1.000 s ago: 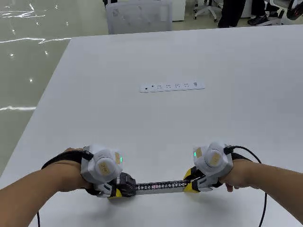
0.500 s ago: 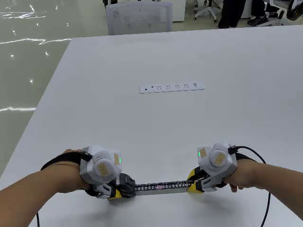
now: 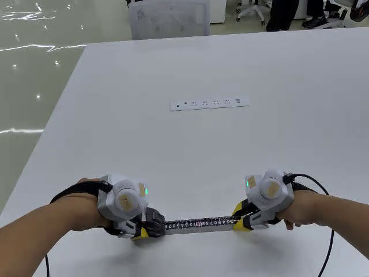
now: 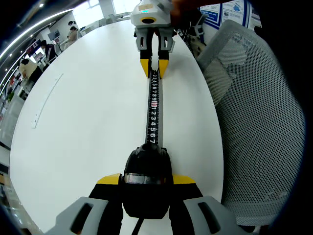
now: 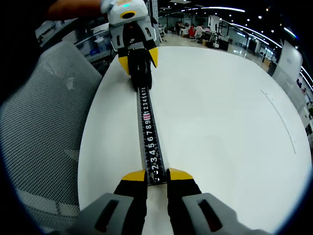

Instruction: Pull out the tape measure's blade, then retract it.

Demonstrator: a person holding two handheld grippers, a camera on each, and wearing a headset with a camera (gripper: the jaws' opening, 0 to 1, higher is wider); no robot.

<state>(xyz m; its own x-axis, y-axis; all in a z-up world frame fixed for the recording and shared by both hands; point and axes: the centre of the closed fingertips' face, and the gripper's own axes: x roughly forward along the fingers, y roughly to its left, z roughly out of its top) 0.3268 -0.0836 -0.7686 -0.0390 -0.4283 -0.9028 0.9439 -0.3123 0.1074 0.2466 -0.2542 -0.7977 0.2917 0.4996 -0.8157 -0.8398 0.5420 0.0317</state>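
The tape measure's black case sits between the yellow-tipped jaws of my left gripper, which is shut on it near the table's front edge. Its numbered blade runs flat along the table to my right gripper, whose jaws are shut on the blade's end hook. In the right gripper view the blade stretches away to the case held by the left gripper. In the left gripper view the right gripper pinches the far end of the blade.
A white power strip lies on the white table well beyond the grippers. A grey mesh chair stands at the table's near edge. A cable trails from the right gripper. Another chair back stands at the far edge.
My right gripper has moved further right with the blade's end, so more blade lies drawn out between the two grippers. The left gripper has stayed in place on the case.
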